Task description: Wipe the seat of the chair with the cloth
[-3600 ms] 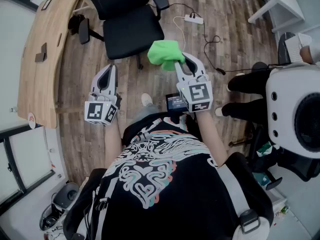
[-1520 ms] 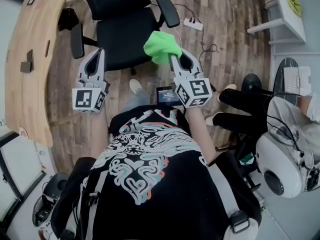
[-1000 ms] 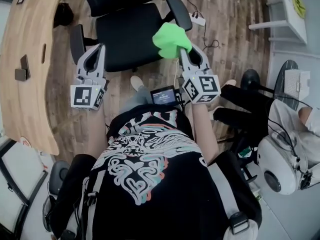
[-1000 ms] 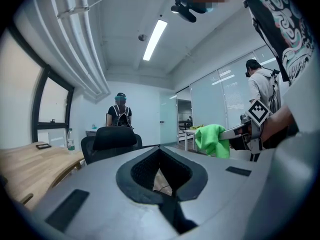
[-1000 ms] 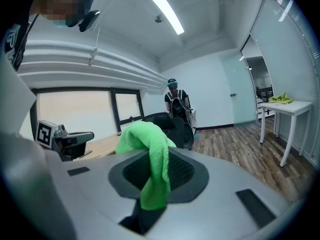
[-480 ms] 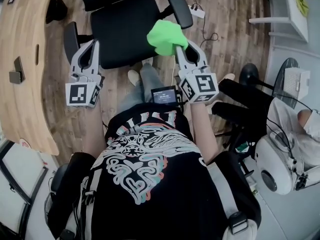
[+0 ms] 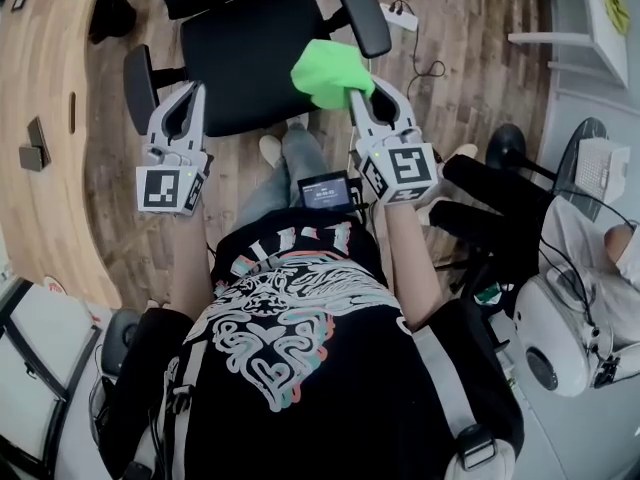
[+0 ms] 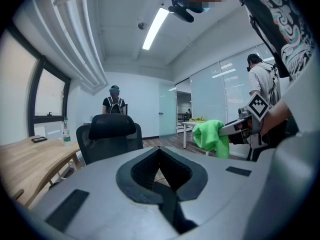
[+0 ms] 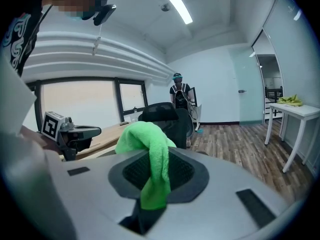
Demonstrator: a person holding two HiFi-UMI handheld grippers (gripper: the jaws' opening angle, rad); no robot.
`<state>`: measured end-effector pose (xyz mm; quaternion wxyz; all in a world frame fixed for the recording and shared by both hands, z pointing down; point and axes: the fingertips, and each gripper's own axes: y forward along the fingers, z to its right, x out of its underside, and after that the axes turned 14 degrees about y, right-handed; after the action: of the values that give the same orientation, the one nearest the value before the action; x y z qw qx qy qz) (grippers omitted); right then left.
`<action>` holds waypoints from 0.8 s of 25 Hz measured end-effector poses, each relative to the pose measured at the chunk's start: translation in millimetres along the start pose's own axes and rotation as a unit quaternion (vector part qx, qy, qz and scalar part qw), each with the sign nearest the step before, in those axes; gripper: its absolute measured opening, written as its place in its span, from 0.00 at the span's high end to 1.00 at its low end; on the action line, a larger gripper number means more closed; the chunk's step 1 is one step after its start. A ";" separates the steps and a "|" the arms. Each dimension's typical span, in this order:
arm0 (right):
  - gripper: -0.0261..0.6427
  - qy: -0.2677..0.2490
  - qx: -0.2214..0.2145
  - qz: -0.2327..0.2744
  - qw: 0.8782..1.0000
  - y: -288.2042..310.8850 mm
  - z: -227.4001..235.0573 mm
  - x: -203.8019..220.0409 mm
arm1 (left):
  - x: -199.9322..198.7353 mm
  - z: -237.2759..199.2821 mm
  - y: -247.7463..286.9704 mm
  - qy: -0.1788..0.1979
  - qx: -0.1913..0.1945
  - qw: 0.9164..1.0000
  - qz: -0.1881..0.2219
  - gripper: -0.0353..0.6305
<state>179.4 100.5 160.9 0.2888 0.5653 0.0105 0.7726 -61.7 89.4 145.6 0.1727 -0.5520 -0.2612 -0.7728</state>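
A curved wooden table (image 7: 50, 118) runs along the left of the room. Just right of it, the left gripper (image 7: 187, 103) is held level in front of the person, its jaws pressed together with nothing between them. It sits at the near left corner of the seat, beside the left armrest (image 7: 138, 83). The black office chair (image 7: 250, 53) stands just beyond the person on the wood-plank floor (image 7: 470, 88), its seat bare. At the seat's near right corner a bright green cloth (image 7: 330, 71) is pinched in the right gripper (image 7: 365, 103), with the bunched bulk spilling past the tips and a tail hanging back between the jaws. From overhead the cloth overlaps the seat edge below the right armrest (image 7: 365, 13), though it appears to be held in the air rather than touching the seat. A white power strip (image 7: 398, 18) lies on the floor to the far right of the chair.
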 end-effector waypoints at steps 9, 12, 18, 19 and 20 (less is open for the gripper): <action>0.87 -0.005 0.006 -0.038 0.999 29.1 19.9 37.7 | 45.9 12.4 35.9 -0.016 0.028 0.999 -0.027 0.94; 0.87 -0.007 0.012 -0.051 0.999 40.6 27.3 49.9 | 67.5 16.4 52.9 -0.014 0.042 0.998 -0.039 0.94; 0.87 -0.008 0.016 -0.080 0.997 61.6 38.4 72.3 | 97.4 22.4 75.0 -0.007 0.068 0.996 -0.061 0.94; 0.87 -0.008 0.017 -0.082 0.996 65.2 41.5 76.9 | 101.5 22.9 78.5 -0.009 0.070 0.996 -0.063 0.94; 0.87 -0.007 0.015 -0.085 0.996 68.3 43.9 82.5 | 106.2 23.1 81.0 -0.012 0.070 0.996 -0.062 0.94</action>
<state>172.3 67.8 271.7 0.3451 0.5724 0.0684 0.7407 -34.2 40.3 268.9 0.1591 -0.5303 -0.3504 -0.7555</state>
